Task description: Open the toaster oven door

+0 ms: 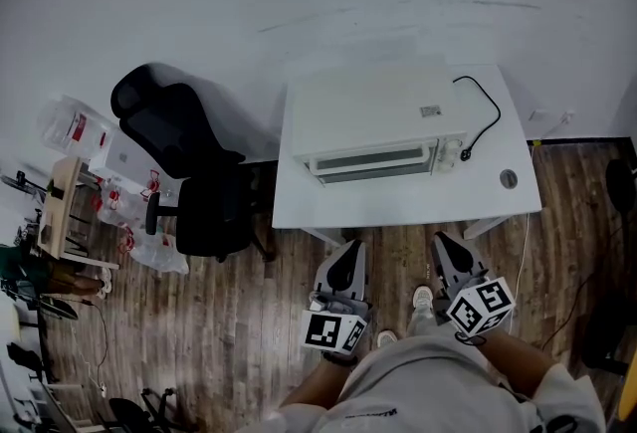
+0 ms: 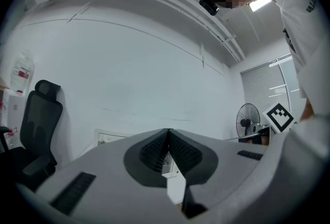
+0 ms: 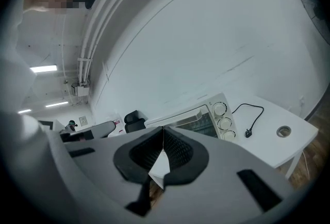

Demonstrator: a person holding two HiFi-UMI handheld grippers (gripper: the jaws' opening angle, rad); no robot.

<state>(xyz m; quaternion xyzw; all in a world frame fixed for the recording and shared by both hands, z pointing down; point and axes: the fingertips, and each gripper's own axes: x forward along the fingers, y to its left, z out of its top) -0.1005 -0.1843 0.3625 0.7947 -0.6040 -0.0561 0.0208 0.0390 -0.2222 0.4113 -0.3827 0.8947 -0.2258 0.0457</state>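
Head view: the toaster oven (image 1: 373, 132) sits in the upper middle of the frame on a white desk (image 1: 299, 207), with its door (image 1: 370, 162) facing the lower edge, toward the person. The door looks shut. Its long axis runs left to right across the frame, with the knobs (image 1: 450, 153) at its right end. A black cord (image 1: 485, 117) lies on the desk to the oven's right, and a black chair (image 1: 189, 182) stands left of the desk. Both tools hang low in the frame, clear of the desk's near edge. The left tool (image 1: 349, 248) points up at the door's left half, and the right tool (image 1: 444, 242) points at the knob end. Both seem about equally near, but the left tool is lined up more squarely with the door.

Left tool's view: its ribbed jaws are pressed together with nothing between them. Beyond them are a bare wall, the chair at the left edge and a fan (image 2: 248, 117) at the right. The oven cannot be told for certain here.

Right tool's view: its jaws are also pressed together and empty. The oven stands just above and right of the tips, at mid frame, with its glass door angled toward the tool and the knobs on its right. The coming move likely means reaching forward and up to the door's top edge.
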